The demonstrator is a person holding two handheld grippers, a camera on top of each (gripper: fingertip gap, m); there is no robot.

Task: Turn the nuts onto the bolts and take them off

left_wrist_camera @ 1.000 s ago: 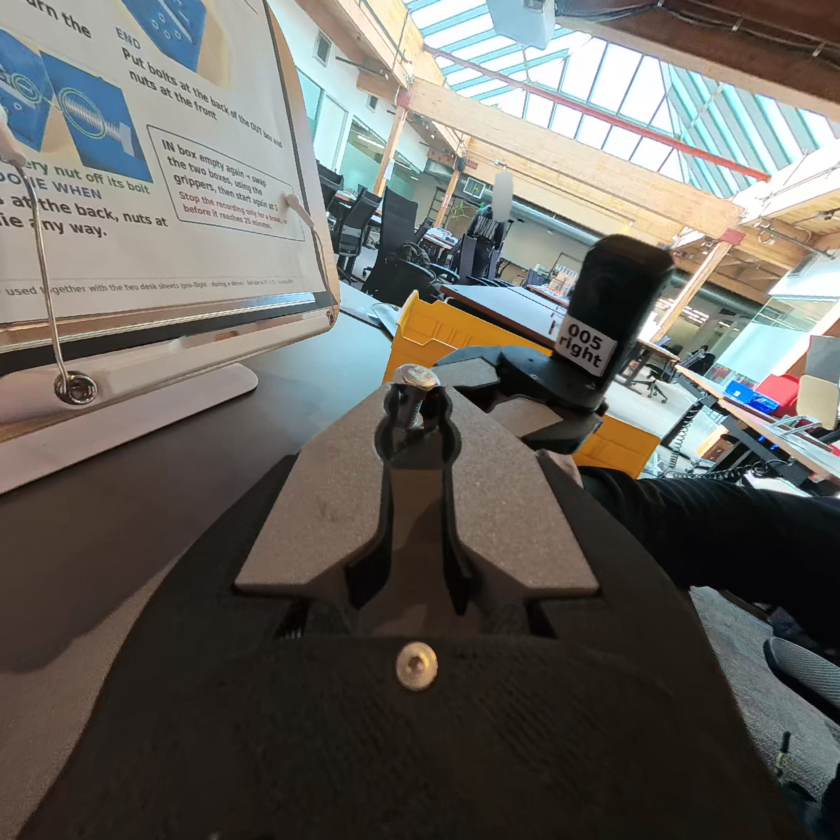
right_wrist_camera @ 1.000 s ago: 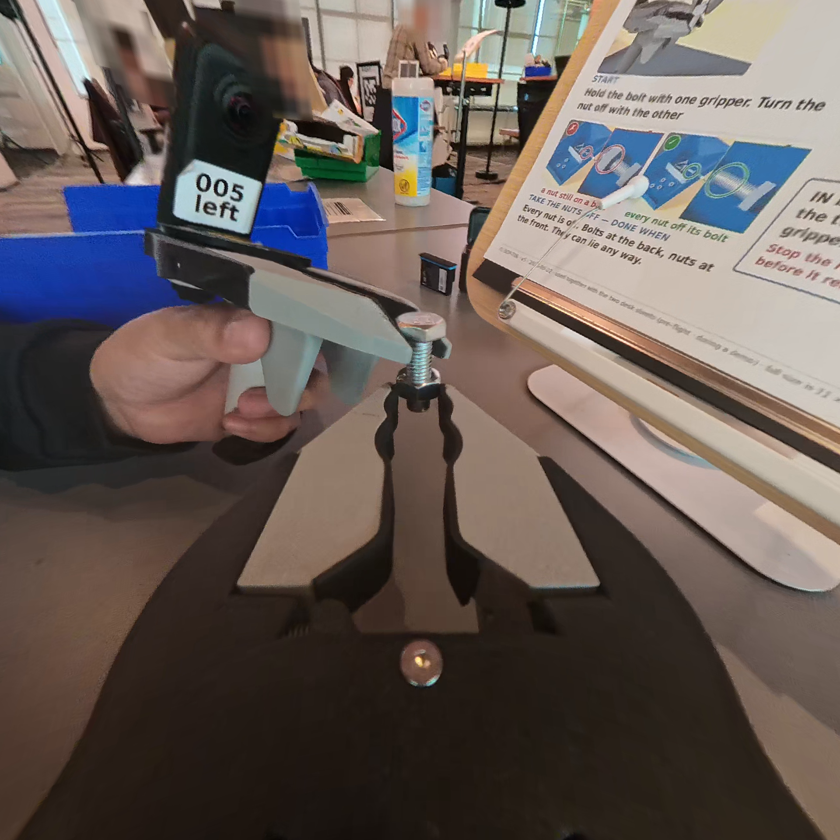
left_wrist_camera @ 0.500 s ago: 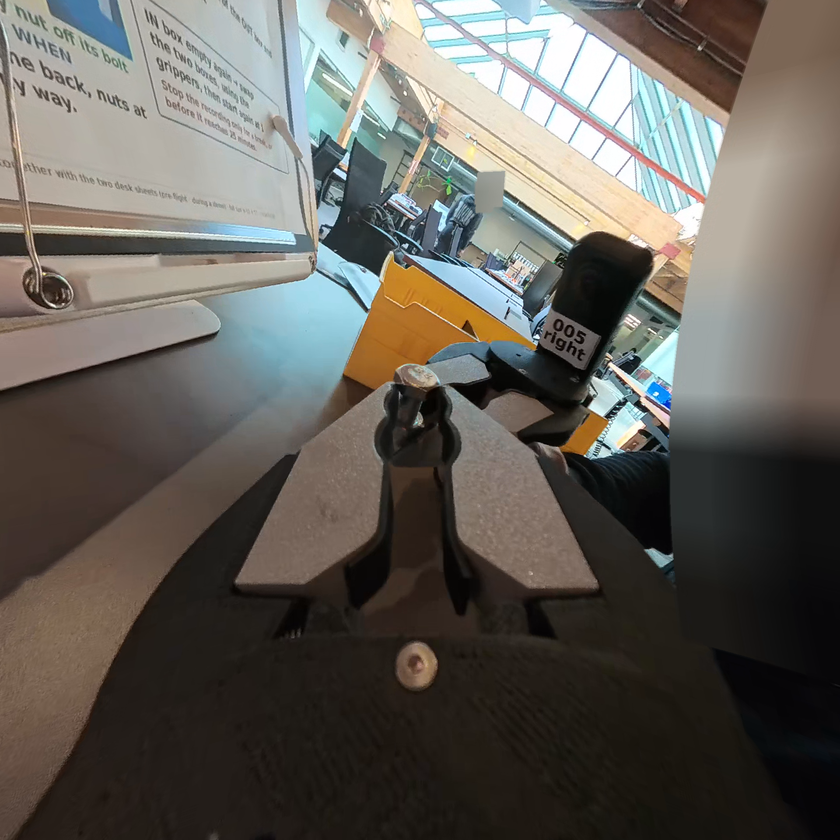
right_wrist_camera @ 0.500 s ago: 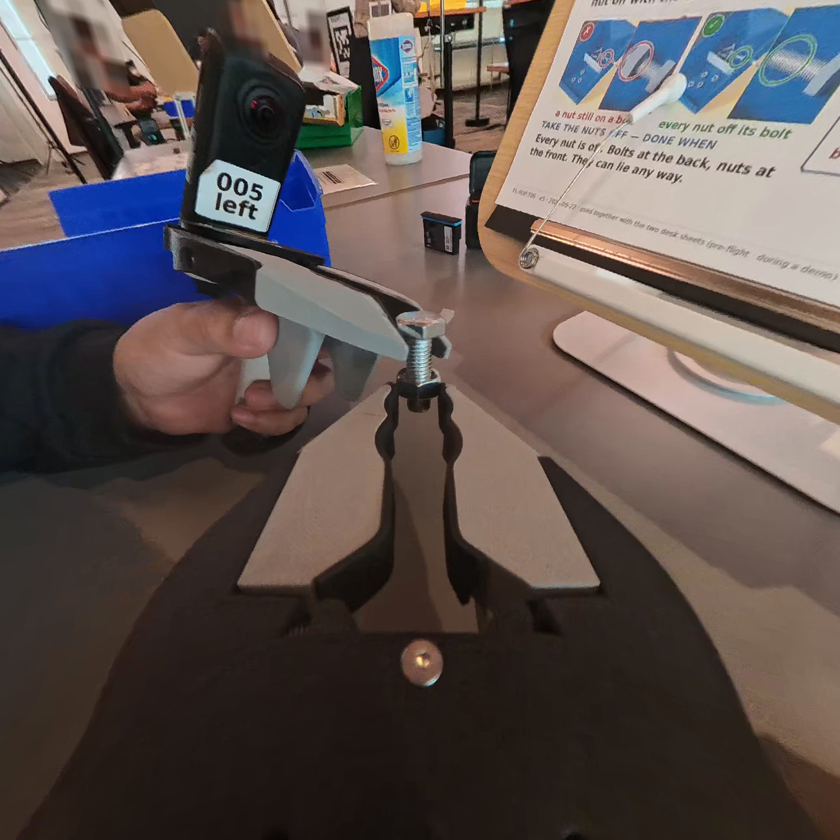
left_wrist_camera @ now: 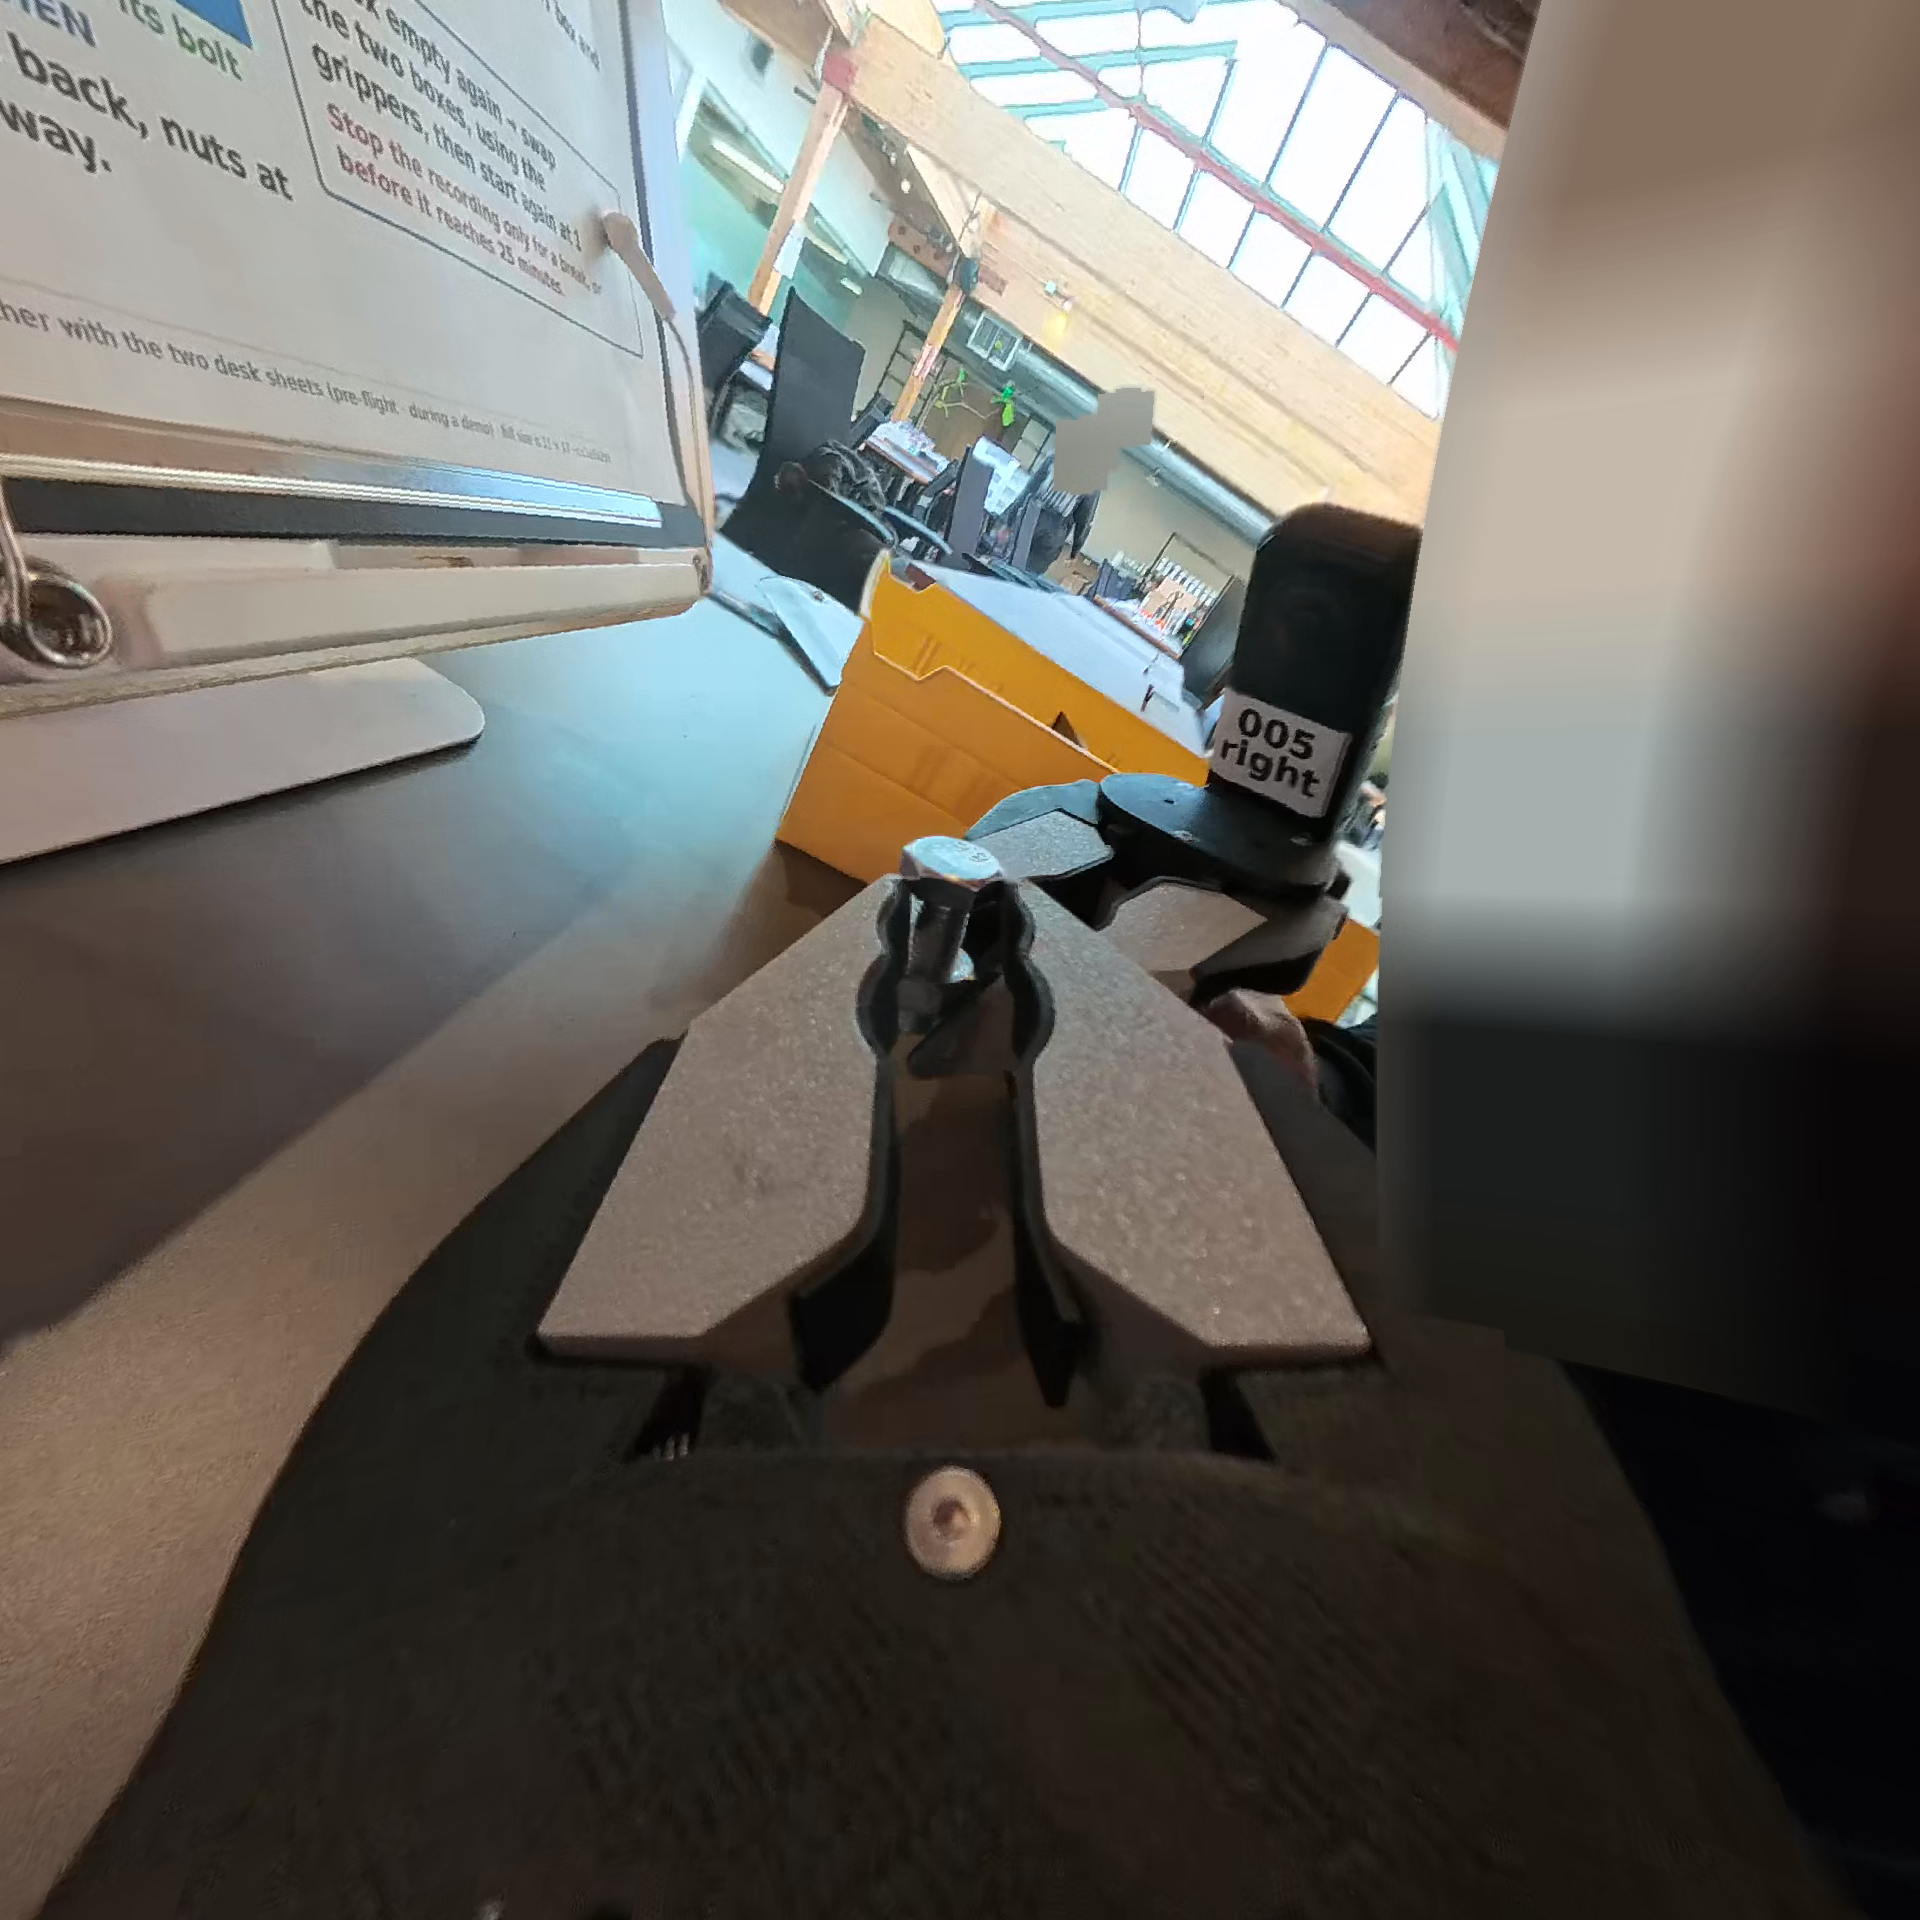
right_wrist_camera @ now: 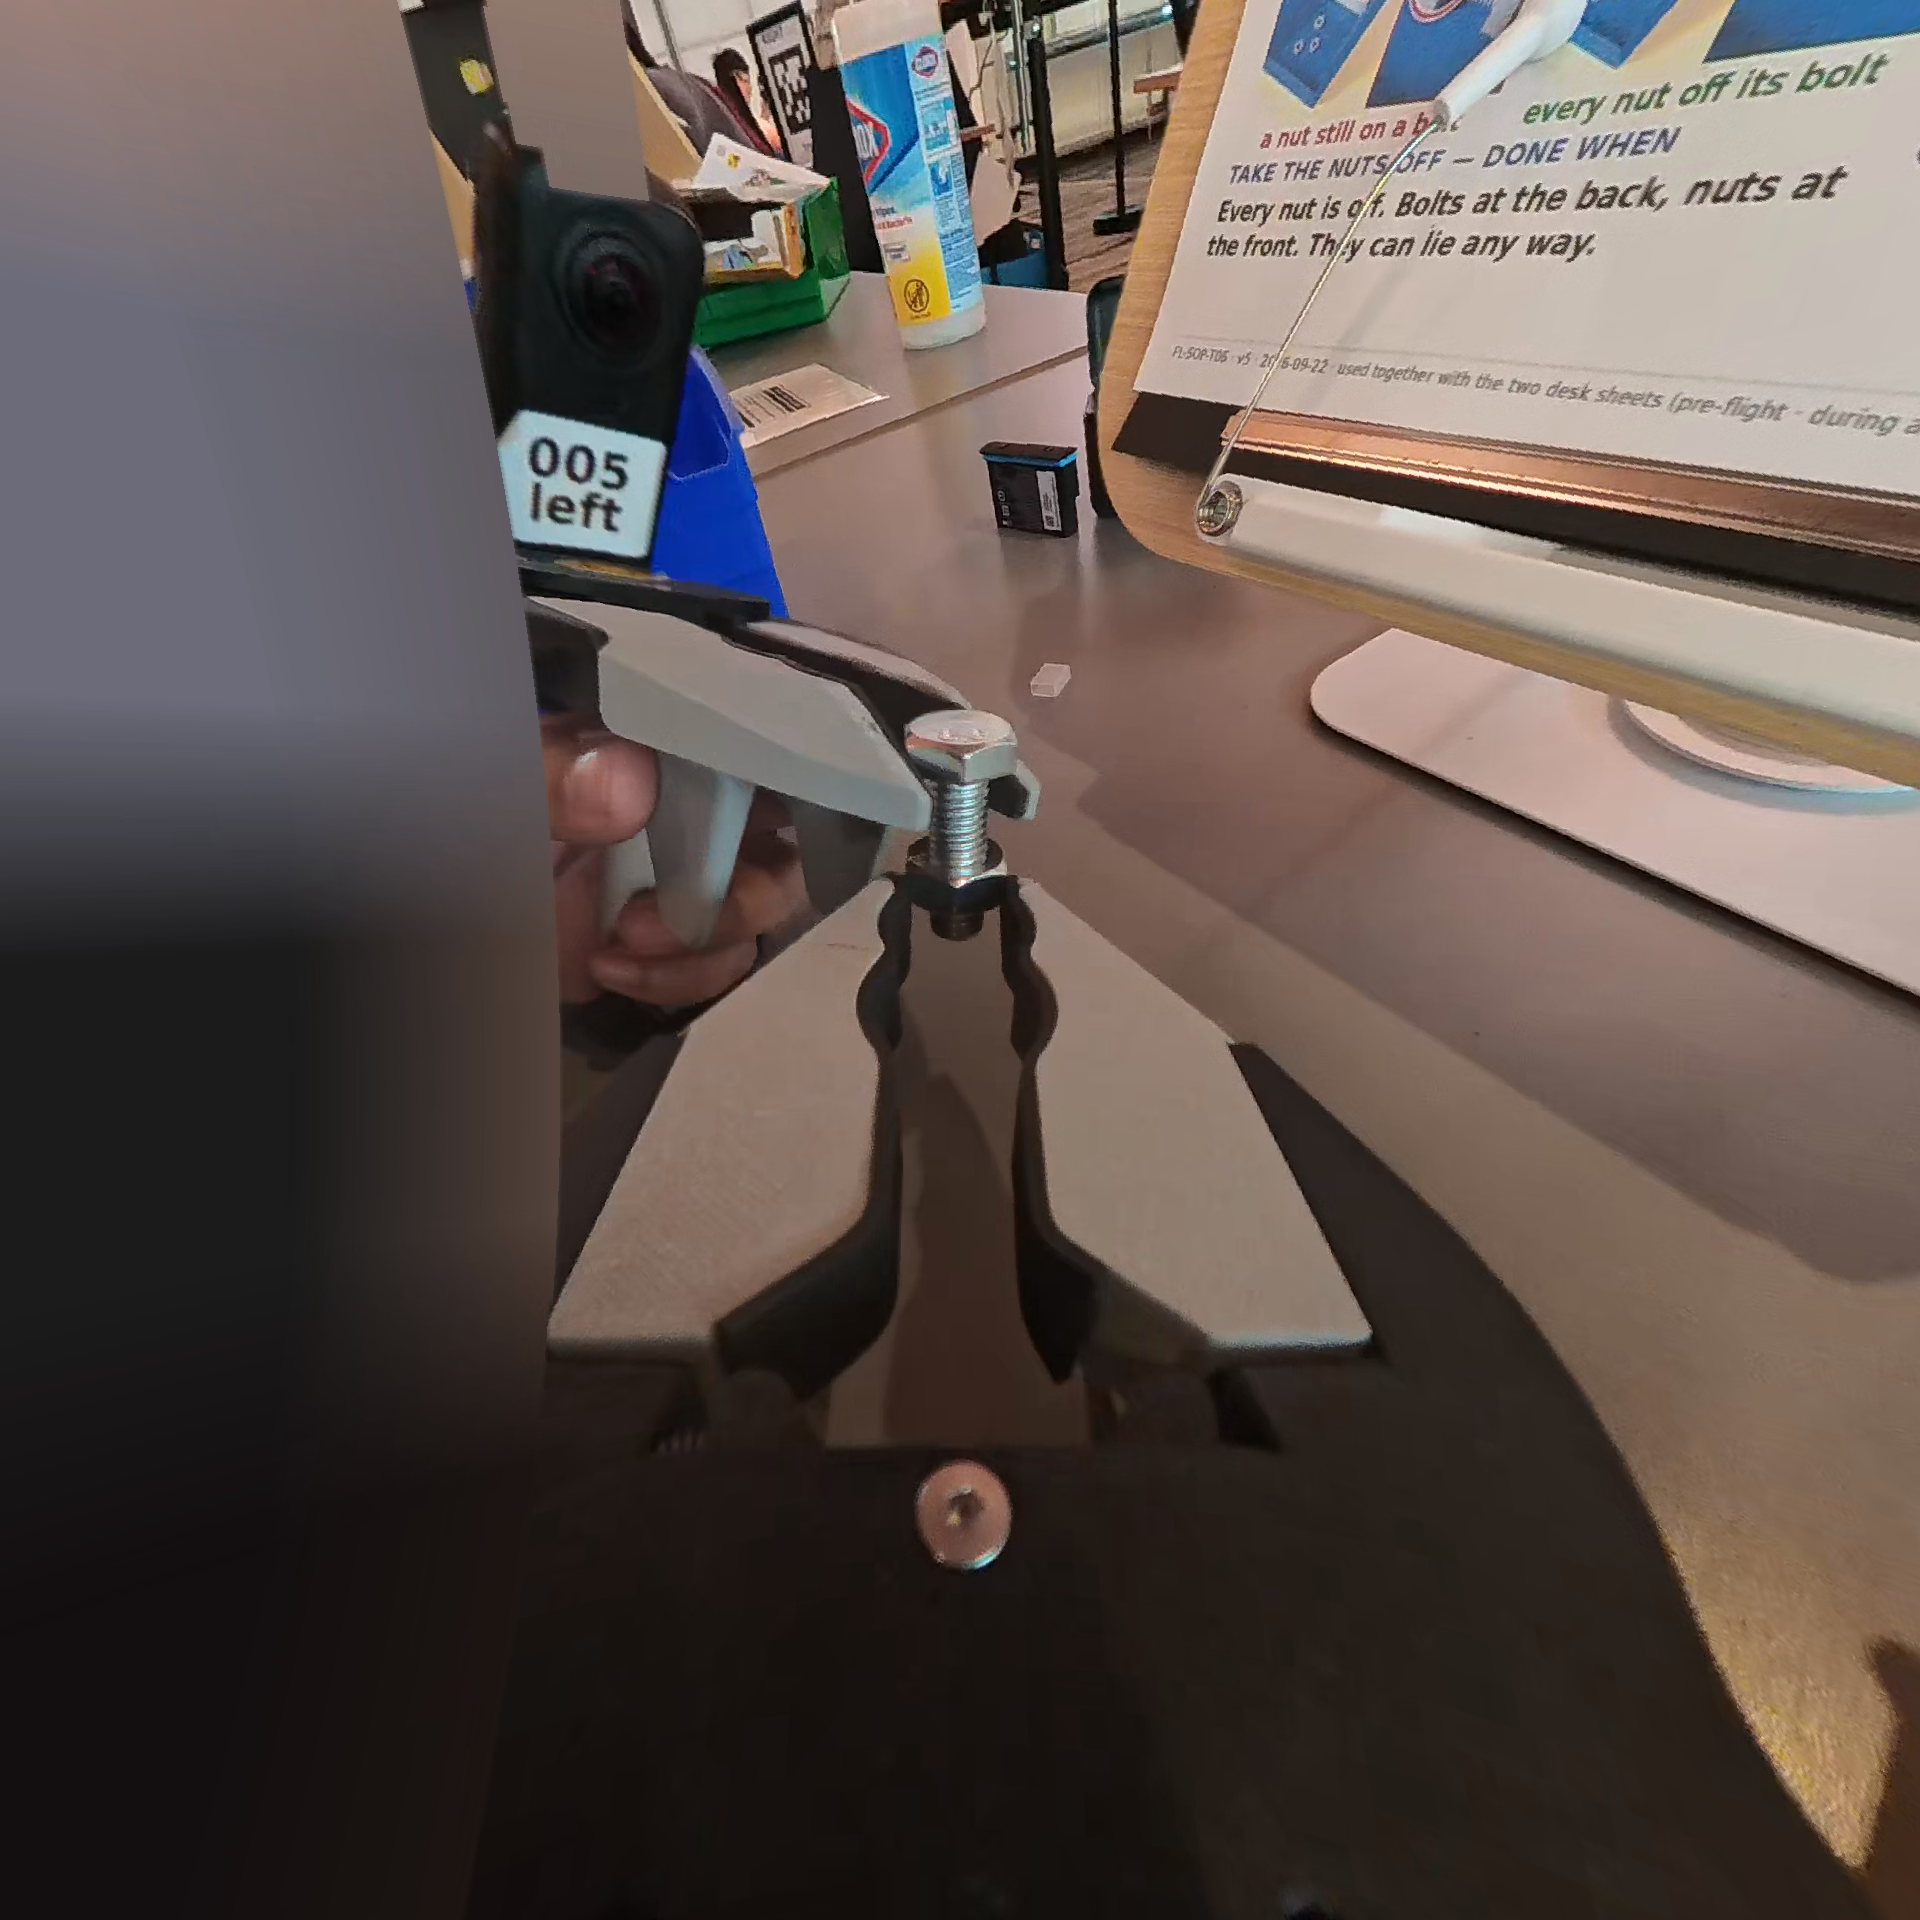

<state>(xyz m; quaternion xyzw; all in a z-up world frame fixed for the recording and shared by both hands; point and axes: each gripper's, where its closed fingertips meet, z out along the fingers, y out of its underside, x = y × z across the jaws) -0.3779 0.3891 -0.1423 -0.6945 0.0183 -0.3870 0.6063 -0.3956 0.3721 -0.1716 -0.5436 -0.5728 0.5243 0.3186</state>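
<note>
A silver hex bolt (right_wrist_camera: 961,800) stands upright, head up, above the grey table. My left gripper (left_wrist_camera: 951,935) is shut on its shank just under the head (left_wrist_camera: 948,862). In the right wrist view that gripper (right_wrist_camera: 966,795) comes in from the left, held by a hand (right_wrist_camera: 623,821). My right gripper (right_wrist_camera: 956,904) is shut on the dark nut (right_wrist_camera: 954,885), which sits low on the thread with the bolt's tip showing below it. In the left wrist view the nut is hidden, and the right gripper's fingers (left_wrist_camera: 1049,842) lie just behind the bolt.
A document stand with a printed sheet (right_wrist_camera: 1558,582) stands close at the right, its white foot (left_wrist_camera: 229,738) on the table. A yellow bin (left_wrist_camera: 935,717) and a blue bin (right_wrist_camera: 717,520) flank the grippers. A small black battery (right_wrist_camera: 1029,488) and a wipes bottle (right_wrist_camera: 925,187) stand farther back.
Both grippers have kept their hold on bolt and nut. Both cameras have swung: the stand has slid up and left in the left view and looms closer in the right view.
</note>
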